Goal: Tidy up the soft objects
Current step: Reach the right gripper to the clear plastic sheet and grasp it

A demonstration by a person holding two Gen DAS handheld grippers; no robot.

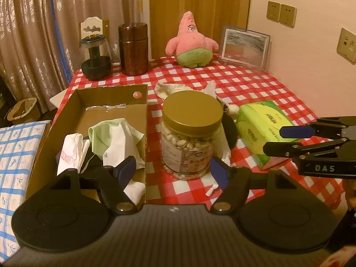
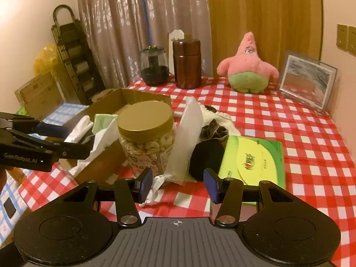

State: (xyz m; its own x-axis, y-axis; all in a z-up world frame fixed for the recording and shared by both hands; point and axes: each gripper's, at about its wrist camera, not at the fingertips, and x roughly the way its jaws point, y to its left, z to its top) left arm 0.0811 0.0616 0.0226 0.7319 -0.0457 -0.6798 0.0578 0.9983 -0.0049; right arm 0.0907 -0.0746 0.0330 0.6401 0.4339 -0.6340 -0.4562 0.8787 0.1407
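A cardboard box [image 1: 111, 98] at the table's left holds a pale green cloth [image 1: 104, 133], a white cloth [image 1: 120, 149] and a pink-printed white one [image 1: 71, 151]. My left gripper [image 1: 173, 171] is open, its left finger over the box's near end, nothing between the pads. My right gripper [image 2: 179, 184] is open just short of a white pouch [image 2: 184, 142] that leans on a gold-lidded jar [image 2: 144, 120]. Beside the pouch lie a black soft lump [image 2: 207, 155], a knitted heap [image 2: 213, 122] and a green tissue pack [image 2: 251, 160]. A pink star plush [image 2: 247, 66] sits at the back.
The red checked tablecloth [image 2: 300, 138] has a framed picture [image 2: 307, 80] at the back right and a brown canister [image 2: 187, 64] and a dark glass jar [image 2: 154, 66] at the back left. A small white tube [image 1: 211, 190] lies near the jar. Curtains hang behind.
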